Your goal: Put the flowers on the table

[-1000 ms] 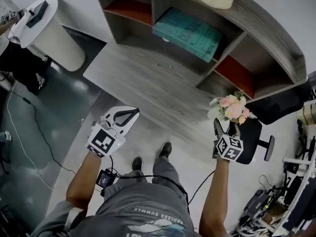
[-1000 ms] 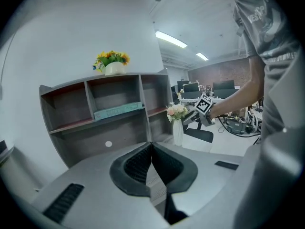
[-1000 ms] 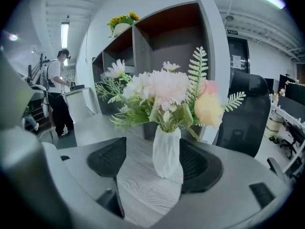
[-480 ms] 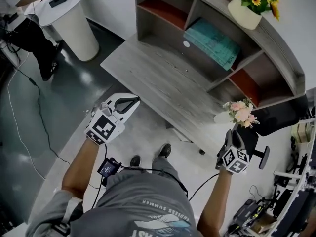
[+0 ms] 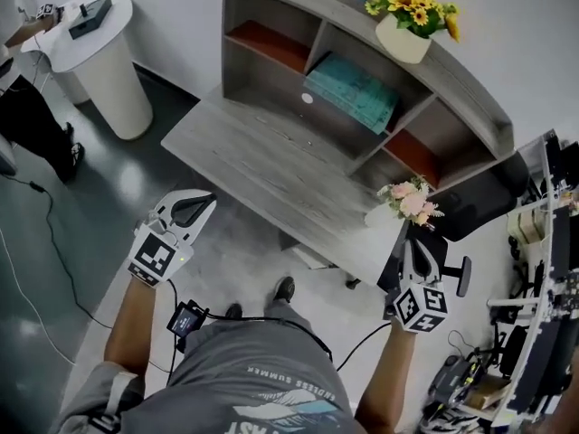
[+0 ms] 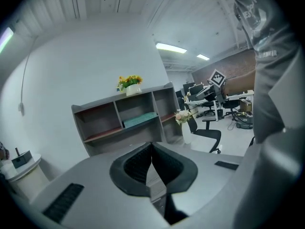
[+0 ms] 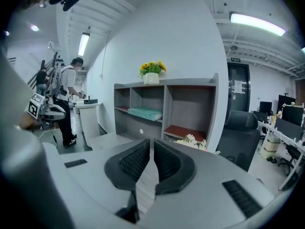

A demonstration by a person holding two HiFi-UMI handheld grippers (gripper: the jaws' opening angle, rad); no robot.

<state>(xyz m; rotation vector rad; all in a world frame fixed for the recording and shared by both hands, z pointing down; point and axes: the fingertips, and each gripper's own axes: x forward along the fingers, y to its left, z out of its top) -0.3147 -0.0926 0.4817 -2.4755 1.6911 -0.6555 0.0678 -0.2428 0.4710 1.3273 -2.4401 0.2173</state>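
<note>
Pink and white flowers (image 5: 412,199) stand in a white vase (image 5: 380,213) at the right end of the grey wooden table (image 5: 262,156). My right gripper (image 5: 418,250) hangs just short of them, apart from the vase. Its jaws have just been closing and are shut with nothing between them (image 7: 151,141). In the right gripper view the flowers (image 7: 193,140) peek out behind the right jaw. My left gripper (image 5: 197,202) is shut and empty over the floor off the table's near edge. In the left gripper view the flowers (image 6: 182,117) show far off to the right.
A grey shelf unit (image 5: 470,107) backs the table, with yellow flowers in a white pot (image 5: 409,16) on top and a teal box (image 5: 353,90) inside. A black office chair (image 5: 470,215) stands right of the vase. A person stands by a white round stand (image 5: 99,57) at far left.
My right gripper has drawn back from the flowers and shut its jaws. The left gripper has drifted left. The head view has swung, so more of the shelf shows.
</note>
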